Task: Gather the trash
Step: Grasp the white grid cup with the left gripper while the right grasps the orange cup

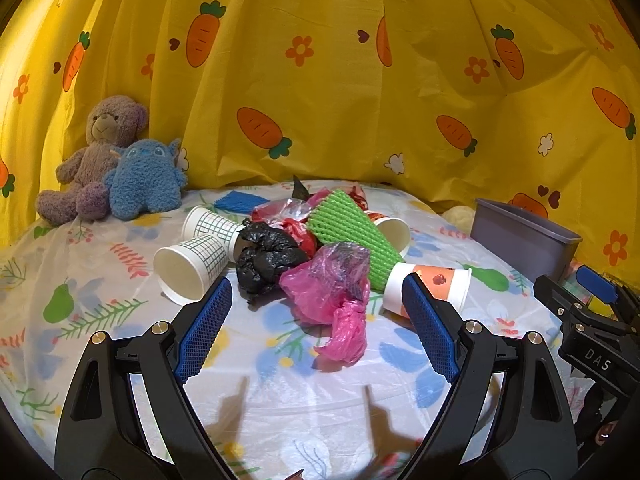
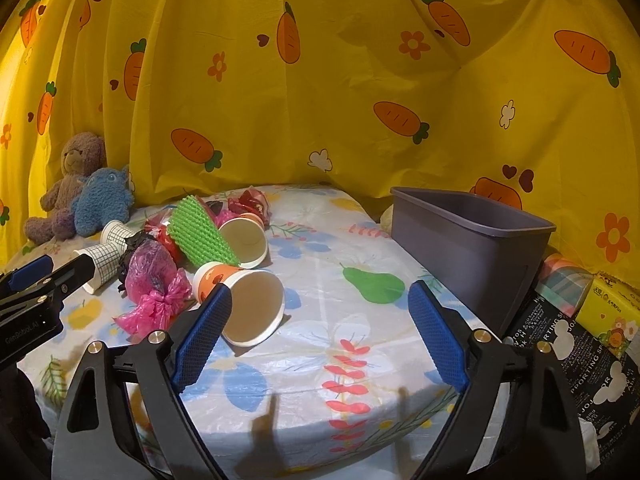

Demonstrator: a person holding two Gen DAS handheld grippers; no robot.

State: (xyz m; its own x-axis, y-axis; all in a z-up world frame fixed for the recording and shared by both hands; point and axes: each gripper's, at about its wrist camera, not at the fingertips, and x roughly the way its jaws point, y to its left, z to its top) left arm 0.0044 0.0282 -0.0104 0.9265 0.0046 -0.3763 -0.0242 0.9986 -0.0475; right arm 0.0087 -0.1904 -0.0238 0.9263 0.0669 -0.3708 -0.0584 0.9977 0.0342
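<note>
Just ahead of the left gripper [image 1: 316, 304], fingers apart and empty, lay the pink bag [image 1: 332, 296]; the right gripper [image 2: 320, 308], also apart, stood further off.

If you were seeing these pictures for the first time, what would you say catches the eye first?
The bright yellow carrot-print curtain fills the whole background. In front of it, a heap of trash lies mid-table: a green foam net, a pink plastic bag, a black bag and tipped paper cups. A grey bin stands at the table's right edge, and two plush toys sit at the far left.
</note>
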